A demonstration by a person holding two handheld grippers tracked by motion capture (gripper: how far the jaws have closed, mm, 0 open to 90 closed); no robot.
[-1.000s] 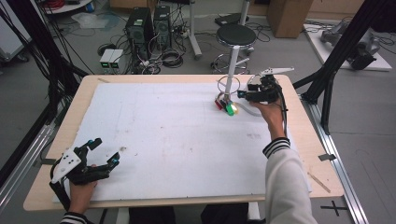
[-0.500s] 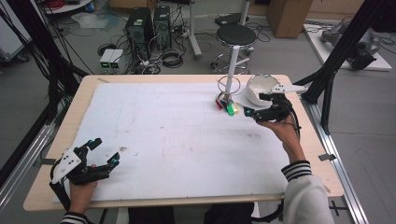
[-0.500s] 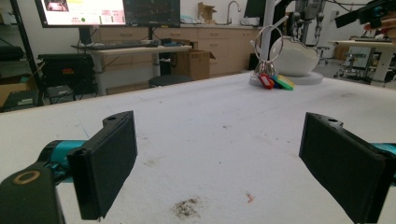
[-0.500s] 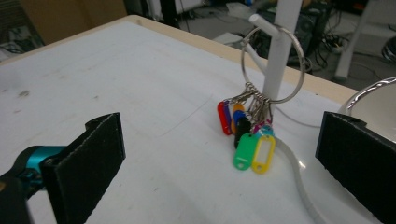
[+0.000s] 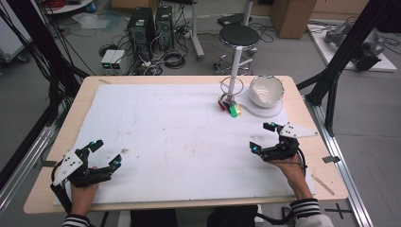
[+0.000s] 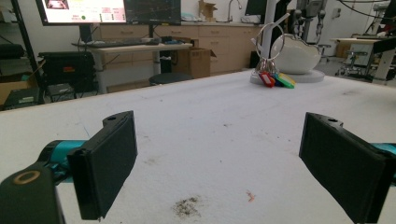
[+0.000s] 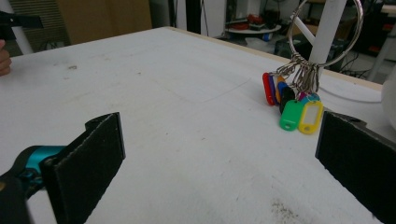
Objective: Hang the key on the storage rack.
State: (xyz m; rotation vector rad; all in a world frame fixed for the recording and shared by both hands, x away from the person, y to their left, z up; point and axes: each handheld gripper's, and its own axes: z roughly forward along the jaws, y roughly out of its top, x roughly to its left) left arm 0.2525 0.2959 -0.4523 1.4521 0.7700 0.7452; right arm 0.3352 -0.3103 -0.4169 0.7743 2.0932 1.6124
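Your right gripper (image 5: 265,138) now sits well back from the white bowl (image 5: 266,91), toward you, jaws apart.

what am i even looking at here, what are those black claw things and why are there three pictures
There is no robot here: a person sits at a table covered by a white mat and holds a hand tool in each hand. Each tool is a two-jaw gripper, the left gripper and the right gripper. Both stand open and hold nothing.

The high view comes from a fixed camera above the table. The other two come from small cameras riding on the grippers, so the black slabs at the bottom of those views are that gripper's own jaws.

At the far right of the mat stands a white post with a metal ring of coloured key tags hanging on it. Beside it a white bowl sits on a round white base.
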